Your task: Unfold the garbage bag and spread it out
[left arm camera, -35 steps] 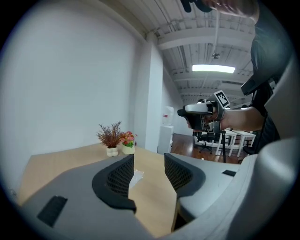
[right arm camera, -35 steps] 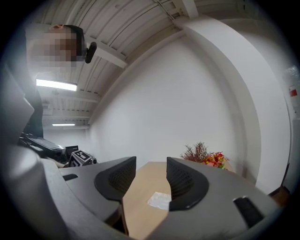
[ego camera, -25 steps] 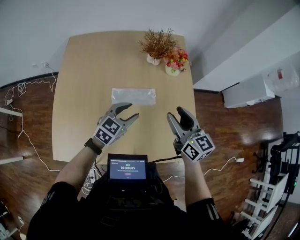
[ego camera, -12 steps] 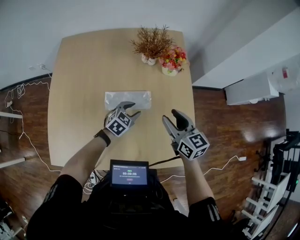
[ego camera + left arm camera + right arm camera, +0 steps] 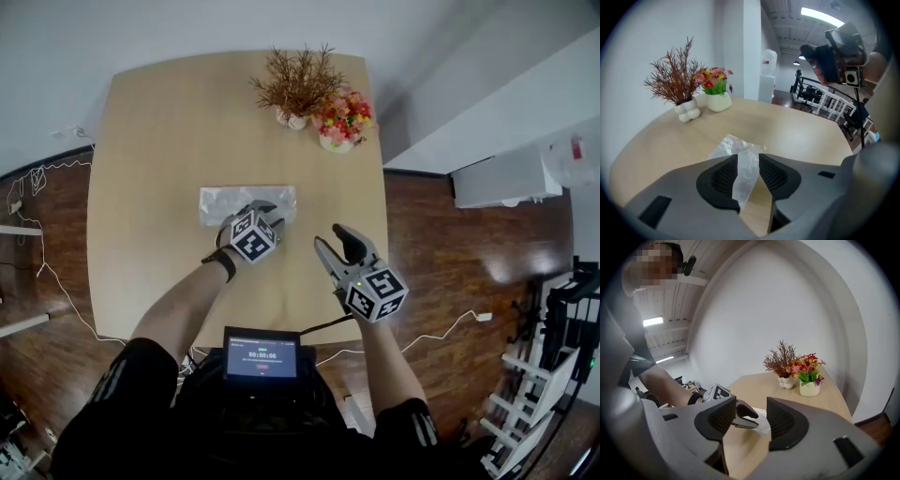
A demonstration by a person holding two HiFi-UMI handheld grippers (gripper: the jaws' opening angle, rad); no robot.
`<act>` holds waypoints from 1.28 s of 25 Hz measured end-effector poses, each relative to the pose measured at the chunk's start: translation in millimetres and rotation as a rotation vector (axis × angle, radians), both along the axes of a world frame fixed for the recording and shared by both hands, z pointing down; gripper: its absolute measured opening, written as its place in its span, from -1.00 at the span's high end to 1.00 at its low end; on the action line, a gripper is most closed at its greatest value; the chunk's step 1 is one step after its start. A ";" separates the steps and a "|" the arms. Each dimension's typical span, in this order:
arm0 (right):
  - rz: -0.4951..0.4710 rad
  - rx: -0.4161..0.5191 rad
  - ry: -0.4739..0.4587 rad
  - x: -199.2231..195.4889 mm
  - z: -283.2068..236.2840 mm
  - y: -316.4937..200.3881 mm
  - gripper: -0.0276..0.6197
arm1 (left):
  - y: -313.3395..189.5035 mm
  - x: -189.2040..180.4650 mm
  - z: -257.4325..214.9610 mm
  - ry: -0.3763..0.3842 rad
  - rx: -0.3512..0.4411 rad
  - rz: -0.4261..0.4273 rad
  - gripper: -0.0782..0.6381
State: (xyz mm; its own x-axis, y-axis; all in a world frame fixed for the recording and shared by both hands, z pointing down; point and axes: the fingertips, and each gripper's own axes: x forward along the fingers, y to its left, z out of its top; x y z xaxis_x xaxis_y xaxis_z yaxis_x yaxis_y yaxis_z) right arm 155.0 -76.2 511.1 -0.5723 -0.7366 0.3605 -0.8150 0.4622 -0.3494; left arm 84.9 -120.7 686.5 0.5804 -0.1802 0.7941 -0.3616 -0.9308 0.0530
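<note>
Garbage bag [image 5: 225, 202]: a folded, translucent rectangle lying flat near the middle of the table [image 5: 150, 131], long side across the person's front, not yet opened. The left gripper [image 5: 748, 158] points steeply down at the bag's near right corner. Its jaws have just been closing and stand narrowly apart. The crinkled film of that corner lies between the pads but does not appear pinched, since bare wood shows beside the film in the gap. The placement suits a corner pick, as a loose edge is the likeliest place to start peeling the folds open.

The right gripper [image 5: 751, 403] hovers to the right over the table's near part, apart from the bag, jaws spread wide and holding nothing. Through them only the left gripper and the bag's end appear. It seems held ready to take a second edge.

Two pots, dried twigs [image 5: 292, 89] and coloured flowers [image 5: 343, 122], stand together at the far edge, well apart from the bag.

Writing: none readable on the bag. The gripper cubes carry only black-and-white square markers. The screen [image 5: 262, 356] at the person's chest shows a line of digits too small to read.
</note>
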 end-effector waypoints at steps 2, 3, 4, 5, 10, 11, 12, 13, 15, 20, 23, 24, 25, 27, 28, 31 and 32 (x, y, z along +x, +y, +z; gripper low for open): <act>-0.007 -0.009 -0.003 -1.0 6.1 -0.6 0.27 | -1.8 5.6 9.1 -0.015 -0.014 0.000 0.43; -0.011 -0.013 -0.006 -1.5 9.4 -0.9 0.27 | -2.7 7.5 13.7 -0.024 -0.020 0.000 0.43; -0.016 -0.017 -0.007 -1.9 12.2 -1.1 0.27 | -3.4 8.7 18.5 -0.034 -0.026 -0.001 0.45; -0.021 -0.022 -0.004 -2.0 14.6 -1.2 0.27 | -3.7 9.5 23.3 -0.044 -0.034 -0.002 0.45; -0.028 -0.042 -0.015 -2.4 25.1 -0.6 0.27 | -0.3 10.2 43.9 -0.072 -0.082 -0.011 0.48; -0.028 -0.045 -0.018 -2.4 26.8 -0.5 0.27 | 0.7 10.8 46.5 -0.072 -0.090 -0.012 0.49; -0.029 -0.047 -0.020 -2.5 28.1 -0.3 0.27 | 1.6 11.2 48.7 -0.072 -0.096 -0.014 0.49; -0.030 -0.048 -0.022 -2.7 29.3 -0.1 0.27 | 2.5 11.6 50.0 -0.071 -0.100 -0.016 0.51; -0.031 -0.049 -0.025 -2.6 31.7 0.5 0.27 | 4.0 13.1 50.8 -0.064 -0.111 -0.024 0.54; -0.031 -0.051 -0.025 -1.7 32.5 0.3 0.27 | 2.7 13.9 45.9 -0.048 -0.129 -0.056 0.69; -0.030 -0.052 -0.022 -1.5 32.0 1.1 0.27 | 4.2 13.3 47.1 -0.027 -0.152 -0.075 0.77; -0.031 -0.053 -0.020 -1.4 32.2 1.4 0.27 | 4.3 12.8 48.1 -0.019 -0.161 -0.086 0.78; -0.031 -0.054 -0.020 -1.4 32.6 1.6 0.27 | 4.0 11.9 48.5 -0.010 -0.170 -0.100 0.78; -0.031 -0.054 -0.019 -1.4 33.6 1.6 0.27 | 3.0 11.1 43.7 0.016 -0.186 -0.123 0.78; -0.031 -0.055 -0.018 -1.4 34.3 1.4 0.27 | 2.6 12.3 36.5 0.039 -0.192 -0.129 0.78; -0.036 -0.055 -0.012 -1.8 37.4 0.3 0.27 | 2.5 16.6 12.9 0.129 -0.208 -0.150 0.78; -0.041 -0.056 -0.009 -2.4 39.3 -0.5 0.27 | 1.9 16.5 7.2 0.153 -0.207 -0.158 0.78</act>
